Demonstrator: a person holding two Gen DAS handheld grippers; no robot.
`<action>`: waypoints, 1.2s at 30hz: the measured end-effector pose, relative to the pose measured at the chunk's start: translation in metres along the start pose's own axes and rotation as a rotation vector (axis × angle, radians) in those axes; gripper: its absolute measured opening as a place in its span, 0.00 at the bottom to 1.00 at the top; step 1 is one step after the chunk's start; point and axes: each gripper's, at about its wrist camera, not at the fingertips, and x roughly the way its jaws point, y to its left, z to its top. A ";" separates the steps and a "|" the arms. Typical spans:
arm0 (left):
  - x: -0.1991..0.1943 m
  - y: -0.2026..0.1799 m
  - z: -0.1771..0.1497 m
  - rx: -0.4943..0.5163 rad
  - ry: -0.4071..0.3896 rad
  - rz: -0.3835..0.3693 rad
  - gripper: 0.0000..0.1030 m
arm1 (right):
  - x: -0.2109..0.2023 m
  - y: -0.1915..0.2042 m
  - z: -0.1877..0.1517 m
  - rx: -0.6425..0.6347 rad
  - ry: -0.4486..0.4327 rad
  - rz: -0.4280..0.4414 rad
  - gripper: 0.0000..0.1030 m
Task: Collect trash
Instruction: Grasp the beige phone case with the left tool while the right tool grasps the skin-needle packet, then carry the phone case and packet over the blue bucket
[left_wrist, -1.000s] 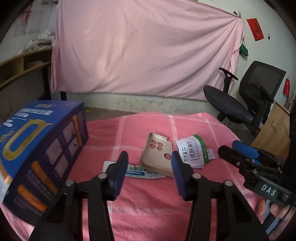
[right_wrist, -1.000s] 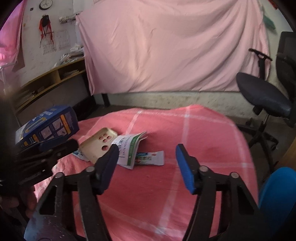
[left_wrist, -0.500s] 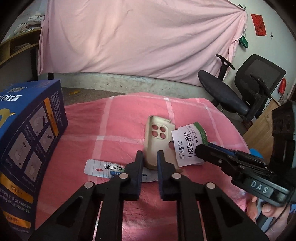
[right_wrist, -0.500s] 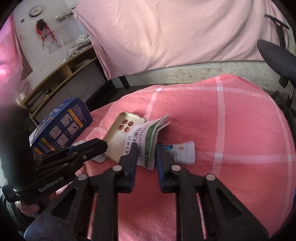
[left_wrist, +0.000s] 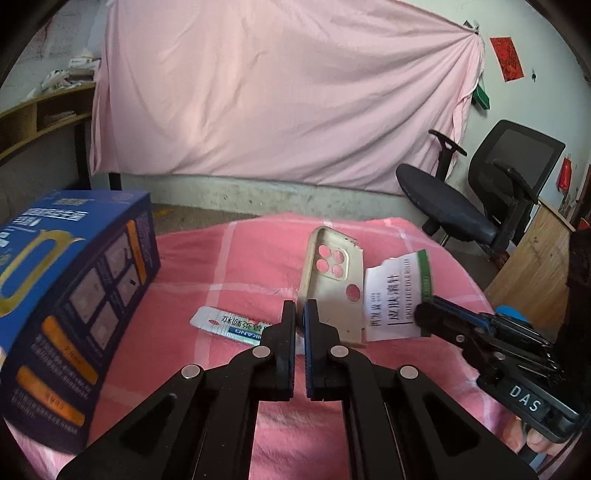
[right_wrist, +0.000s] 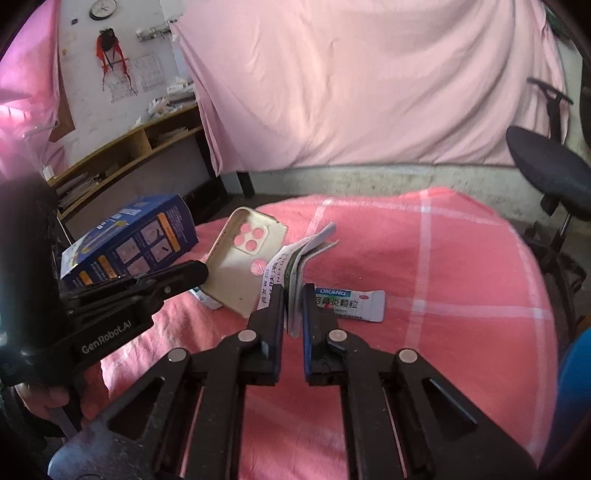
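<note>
Squeezing the thin lower edge of the tan phone case in the jaws of the left gripper, those jaws having just been closing and now sitting almost all the way together. Holding that case tipped up on a slant, round holes at the top, low end down by the pink checked cloth on the desk. Nipping a folded white and green paper packet in the jaws of the right gripper, these jaws also having just been closing and now standing a small gap apart, pads pressing on the packet from both sides. Holding the packet right beside the case, too close to tell whether touching. Leaving a small white sachet with blue and green print lying flat on the cloth, just past the right jaws. Leaving a printed white strip lying flat too, just left of the left jaws and running in under the case. Sitting near the left side of the desk, a big blue box. Standing past the desk on the right, a black office chair. Hanging over the wall behind it all, a wide pink sheet.
</note>
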 end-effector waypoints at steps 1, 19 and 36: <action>-0.005 0.000 -0.002 -0.002 -0.013 0.003 0.02 | -0.008 0.002 -0.002 -0.009 -0.026 -0.009 0.22; -0.084 -0.070 0.006 0.067 -0.259 -0.009 0.02 | -0.128 0.017 -0.012 -0.151 -0.445 -0.222 0.22; -0.091 -0.220 0.019 0.210 -0.350 -0.246 0.02 | -0.248 -0.059 -0.032 -0.001 -0.627 -0.582 0.22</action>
